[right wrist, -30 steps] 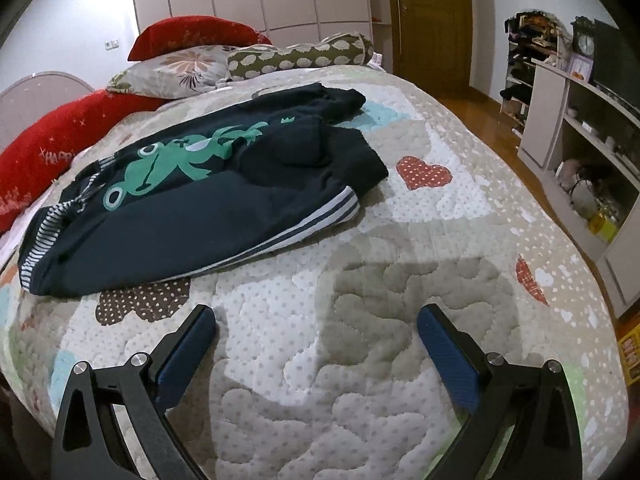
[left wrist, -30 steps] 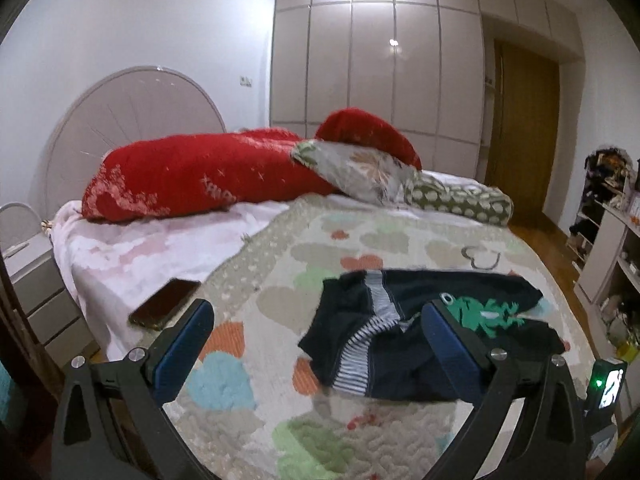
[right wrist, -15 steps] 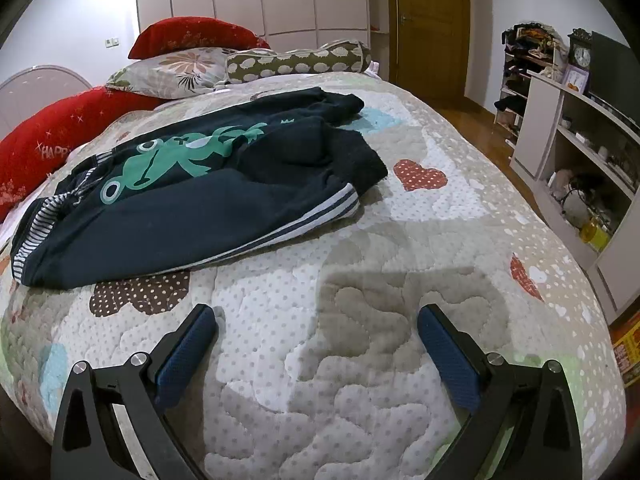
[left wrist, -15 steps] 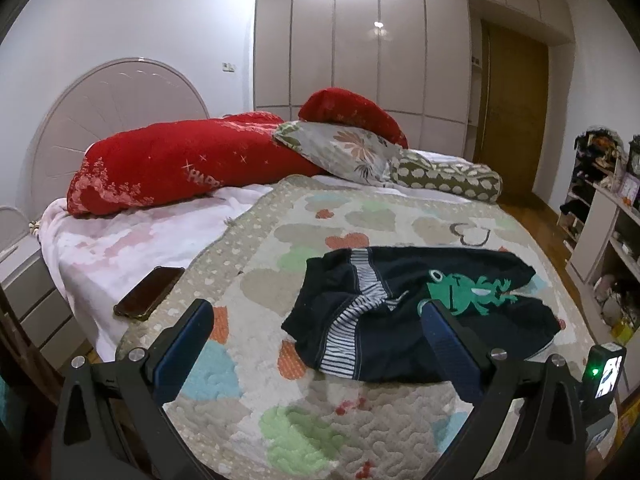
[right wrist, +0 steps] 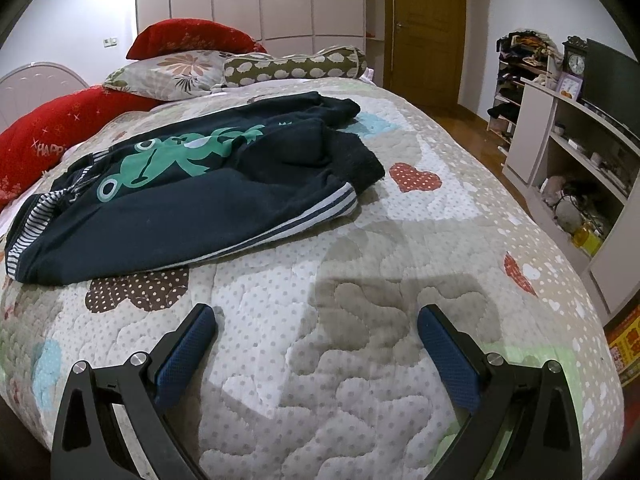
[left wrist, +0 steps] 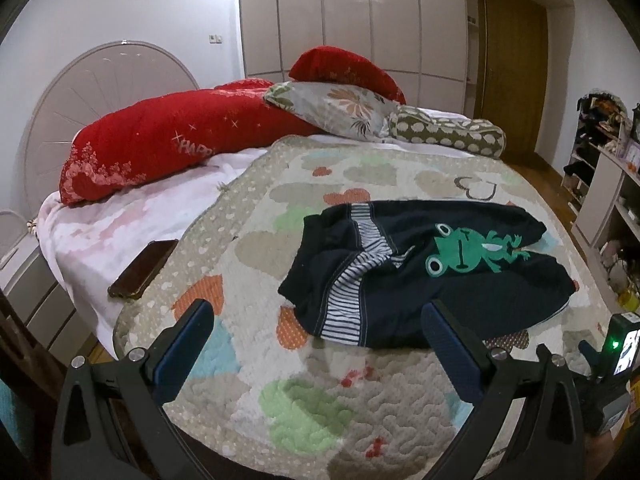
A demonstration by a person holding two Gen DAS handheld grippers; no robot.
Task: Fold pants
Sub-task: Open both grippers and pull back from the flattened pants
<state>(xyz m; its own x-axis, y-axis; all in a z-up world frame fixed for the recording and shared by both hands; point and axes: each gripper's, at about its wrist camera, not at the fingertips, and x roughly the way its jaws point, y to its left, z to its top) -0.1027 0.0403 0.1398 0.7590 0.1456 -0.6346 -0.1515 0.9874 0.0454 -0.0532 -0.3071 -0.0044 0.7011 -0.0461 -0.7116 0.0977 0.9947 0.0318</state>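
Approach step, nothing grabbed: left gripper [left wrist: 316, 314] and right gripper [right wrist: 316, 320] both wide open, empty, navy frog-print pants [right wrist: 192, 188] rumpled on quilt [right wrist: 360, 300] ahead of jaws, so next needs reach-in w/ waistband pinch.

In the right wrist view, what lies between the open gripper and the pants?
Only bare quilt, seen in the right wrist view: the right gripper hangs open short of the pants, with a brown dotted heart patch at the pants' near edge.
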